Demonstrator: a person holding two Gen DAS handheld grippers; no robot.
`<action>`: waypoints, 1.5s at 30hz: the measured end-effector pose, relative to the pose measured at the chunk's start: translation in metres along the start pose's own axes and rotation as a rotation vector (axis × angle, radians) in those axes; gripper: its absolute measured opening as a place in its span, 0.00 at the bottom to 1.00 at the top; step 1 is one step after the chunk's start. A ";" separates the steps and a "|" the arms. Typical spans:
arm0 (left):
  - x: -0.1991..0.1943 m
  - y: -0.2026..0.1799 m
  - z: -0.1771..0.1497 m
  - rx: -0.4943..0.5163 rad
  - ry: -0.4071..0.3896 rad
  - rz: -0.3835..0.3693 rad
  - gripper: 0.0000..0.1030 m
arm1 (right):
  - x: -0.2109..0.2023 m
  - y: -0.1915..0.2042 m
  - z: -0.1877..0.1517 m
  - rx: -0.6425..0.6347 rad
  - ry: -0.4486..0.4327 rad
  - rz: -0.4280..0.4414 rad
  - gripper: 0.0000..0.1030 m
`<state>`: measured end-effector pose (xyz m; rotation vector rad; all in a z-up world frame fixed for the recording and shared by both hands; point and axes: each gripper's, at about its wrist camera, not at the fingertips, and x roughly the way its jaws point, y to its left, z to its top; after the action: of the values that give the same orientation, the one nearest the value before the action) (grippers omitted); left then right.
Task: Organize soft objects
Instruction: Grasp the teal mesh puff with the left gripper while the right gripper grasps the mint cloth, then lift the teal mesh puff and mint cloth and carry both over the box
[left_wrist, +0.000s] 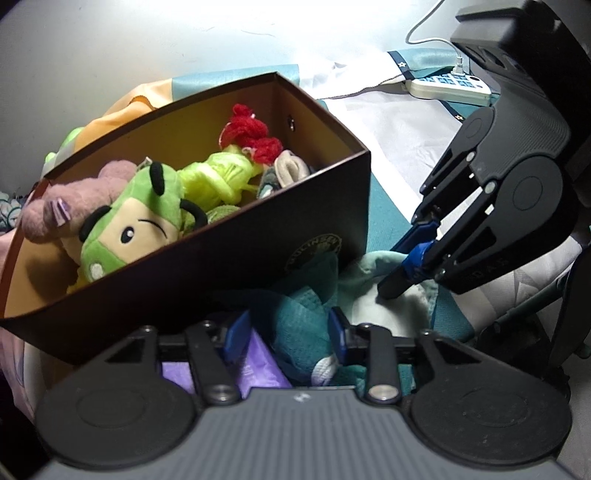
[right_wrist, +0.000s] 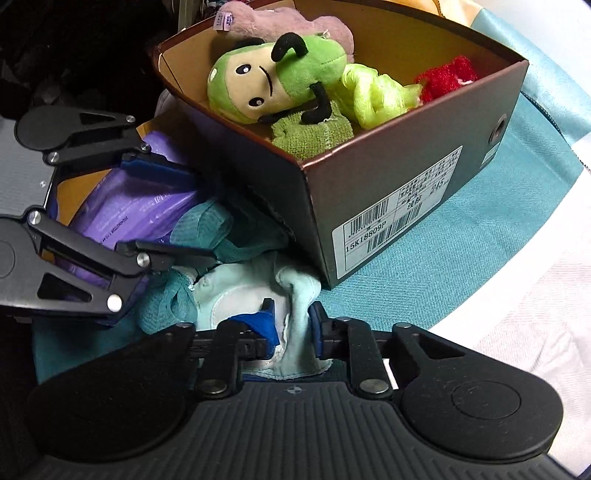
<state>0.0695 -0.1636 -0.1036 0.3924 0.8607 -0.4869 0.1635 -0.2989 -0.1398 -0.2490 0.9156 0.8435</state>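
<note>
The pale mint cloth (right_wrist: 295, 295) is the thing in play right now. It's lying crumpled on the teal bedspread (right_wrist: 424, 266), right at the foot of the brown shoebox (right_wrist: 388, 192), with a teal mesh pouf (left_wrist: 295, 310) bunched up against it and a purple plastic pack (right_wrist: 147, 206) beside that.

The right gripper (right_wrist: 291, 328) has its blue pads clamped tight on a fold of the mint cloth, pinched to almost nothing. The left gripper (left_wrist: 284, 332) is only partly closed around the mesh pouf; its pads look to be pressing into the mesh, but I can't tell for sure how firm that hold is.

The box already holds the green plush (left_wrist: 136, 218), a pink plush (left_wrist: 55, 206), a lime pouf (left_wrist: 218, 177) and a red yarn ball (left_wrist: 251, 133), so it's fairly full on the near side.

My take on doing this step well: lift the cloth straight up first so it peels off the mesh instead of dragging it along, then clear the box wall before swinging over. The pinch is on one thin fold, so the rest will dangle. Drop it toward the emptier far corner, low over the toys, so nothing flops over the rim.
</note>
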 end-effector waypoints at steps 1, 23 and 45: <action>-0.001 0.001 0.000 0.001 -0.002 0.004 0.24 | -0.003 0.000 0.000 -0.004 -0.003 -0.007 0.00; -0.059 -0.005 0.010 -0.009 -0.158 -0.144 0.05 | -0.101 0.014 -0.040 0.262 -0.237 -0.297 0.00; -0.111 0.091 0.032 -0.078 -0.357 -0.186 0.04 | -0.142 0.053 0.001 0.400 -0.447 -0.545 0.00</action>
<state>0.0777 -0.0780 0.0156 0.1463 0.5694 -0.6707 0.0791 -0.3397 -0.0203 0.0446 0.5349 0.1840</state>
